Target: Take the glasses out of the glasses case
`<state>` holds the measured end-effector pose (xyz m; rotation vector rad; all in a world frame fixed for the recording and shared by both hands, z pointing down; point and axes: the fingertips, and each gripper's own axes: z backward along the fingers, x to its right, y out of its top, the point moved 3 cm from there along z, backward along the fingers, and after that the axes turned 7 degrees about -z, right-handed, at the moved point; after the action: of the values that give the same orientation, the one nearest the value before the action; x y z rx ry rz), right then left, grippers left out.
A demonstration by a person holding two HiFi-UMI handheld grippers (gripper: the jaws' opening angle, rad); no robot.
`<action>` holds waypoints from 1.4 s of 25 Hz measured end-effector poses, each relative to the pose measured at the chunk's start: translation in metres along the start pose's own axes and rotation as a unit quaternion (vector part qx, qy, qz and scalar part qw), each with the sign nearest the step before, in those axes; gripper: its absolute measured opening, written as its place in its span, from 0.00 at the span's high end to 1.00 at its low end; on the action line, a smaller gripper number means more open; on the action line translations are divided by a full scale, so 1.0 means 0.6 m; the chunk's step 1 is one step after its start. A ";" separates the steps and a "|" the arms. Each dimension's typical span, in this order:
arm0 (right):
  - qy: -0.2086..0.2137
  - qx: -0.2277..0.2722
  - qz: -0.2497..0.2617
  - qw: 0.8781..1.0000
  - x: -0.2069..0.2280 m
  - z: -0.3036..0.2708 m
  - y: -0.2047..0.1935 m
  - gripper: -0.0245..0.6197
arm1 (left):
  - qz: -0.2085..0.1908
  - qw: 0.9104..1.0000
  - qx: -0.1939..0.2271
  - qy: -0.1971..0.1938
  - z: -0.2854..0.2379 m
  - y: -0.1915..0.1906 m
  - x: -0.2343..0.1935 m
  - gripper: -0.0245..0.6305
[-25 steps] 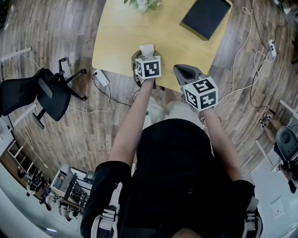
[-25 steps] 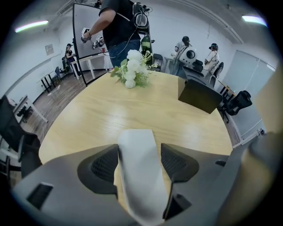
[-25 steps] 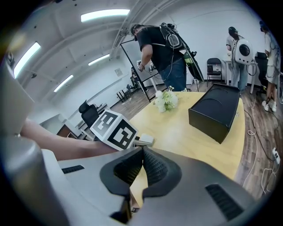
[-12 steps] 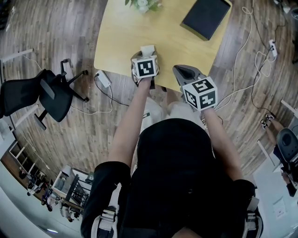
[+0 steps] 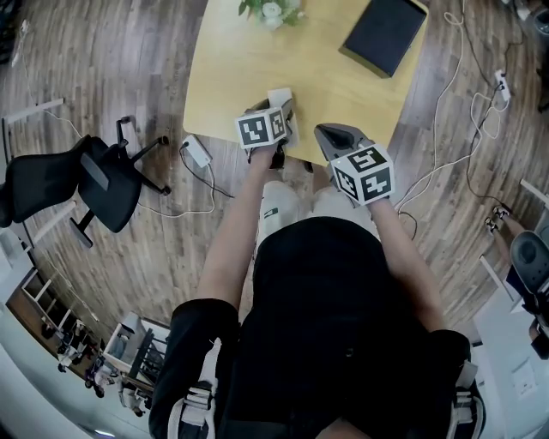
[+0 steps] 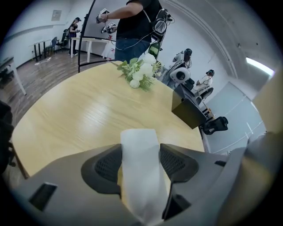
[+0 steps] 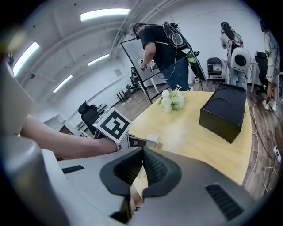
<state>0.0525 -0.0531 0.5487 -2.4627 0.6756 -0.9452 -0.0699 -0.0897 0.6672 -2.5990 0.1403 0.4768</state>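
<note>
A black box-like case (image 5: 383, 33) lies shut at the far right of the yellow table (image 5: 249, 60); it also shows in the left gripper view (image 6: 188, 112) and the right gripper view (image 7: 223, 110). No glasses are in sight. My left gripper (image 5: 279, 110) is over the table's near edge, shut on a white folded piece (image 6: 140, 176) that sticks out beyond its fingertips (image 7: 152, 140). My right gripper (image 5: 330, 133) is beside it to the right, by the near edge, far short of the case. Its jaws (image 7: 141, 154) are shut with nothing between them.
A bunch of white flowers (image 5: 270, 10) lies at the table's far edge. A black office chair (image 5: 77, 184) stands on the wooden floor to the left. Cables and a white adapter (image 5: 197, 153) lie on the floor near the table. People stand beyond the table (image 7: 163, 48).
My left gripper has turned in place, still holding the white piece. My right gripper has edged slightly toward the table, jaws still shut.
</note>
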 end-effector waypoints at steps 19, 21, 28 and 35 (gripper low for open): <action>-0.072 -0.069 -0.020 0.995 -0.035 -0.143 -0.071 0.93 | 0.042 0.993 -0.005 -0.108 0.003 0.000 -0.042 0.53; -0.087 -0.075 -0.020 0.993 -0.035 -0.157 -0.080 0.93 | 0.042 0.993 -0.007 -0.107 0.003 0.000 -0.043 0.53; -0.136 -0.081 -0.039 0.987 -0.022 -0.190 -0.104 0.94 | 0.035 0.995 -0.006 -0.093 0.002 0.000 -0.047 0.53; -0.155 -0.071 -0.051 0.984 -0.009 -0.199 -0.116 0.93 | 0.014 0.997 -0.015 -0.069 -0.001 0.002 -0.042 0.53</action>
<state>-0.0145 -0.0190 0.6647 -2.7113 0.5308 -0.5444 -0.0933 -0.0909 0.6759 -2.5856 0.1233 0.6696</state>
